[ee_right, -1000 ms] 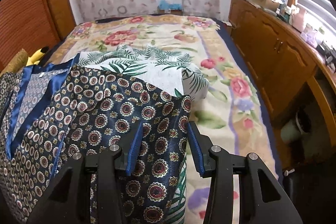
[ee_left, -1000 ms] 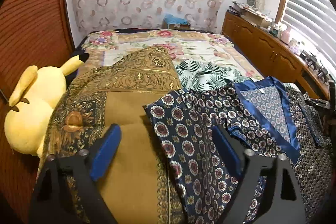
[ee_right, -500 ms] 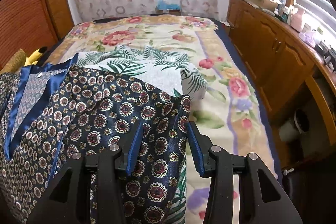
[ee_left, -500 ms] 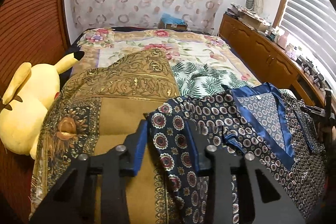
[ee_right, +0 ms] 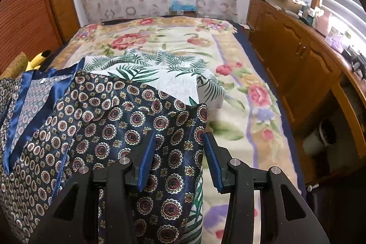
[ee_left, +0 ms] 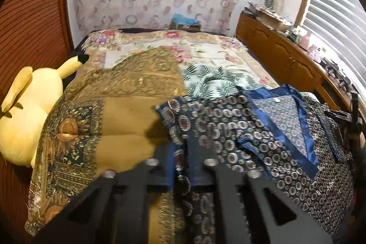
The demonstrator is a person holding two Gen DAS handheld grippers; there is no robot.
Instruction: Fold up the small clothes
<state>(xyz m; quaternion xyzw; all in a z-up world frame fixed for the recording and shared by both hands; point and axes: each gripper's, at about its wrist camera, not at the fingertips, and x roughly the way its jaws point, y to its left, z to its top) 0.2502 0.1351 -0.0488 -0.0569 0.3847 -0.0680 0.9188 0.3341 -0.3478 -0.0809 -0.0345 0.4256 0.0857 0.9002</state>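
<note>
A navy garment (ee_left: 240, 129) with round medallion print and a blue satin neckline lies spread on the bed. In the left wrist view, my left gripper (ee_left: 180, 149) is shut on the garment's left edge, with the cloth pinched between the blue pads and bunched there. In the right wrist view the same garment (ee_right: 103, 120) fills the lower left. My right gripper (ee_right: 180, 152) stands part open over its right sleeve. The sleeve lies flat between the jaws, and its edge reaches the right pad (ee_right: 212, 166).
A gold-brown patterned cloth (ee_left: 119, 111) lies left of the garment, and a palm-leaf cloth (ee_right: 160, 74) lies behind it on the floral bedspread (ee_right: 183, 38). A yellow plush toy (ee_left: 29, 106) leans on the wood wall at left. A wooden cabinet (ee_right: 297, 56) runs along the right.
My left gripper's jaws have gone from wide open to shut on the navy garment's left edge, which is now bunched. The right gripper and the sleeve have not moved.
</note>
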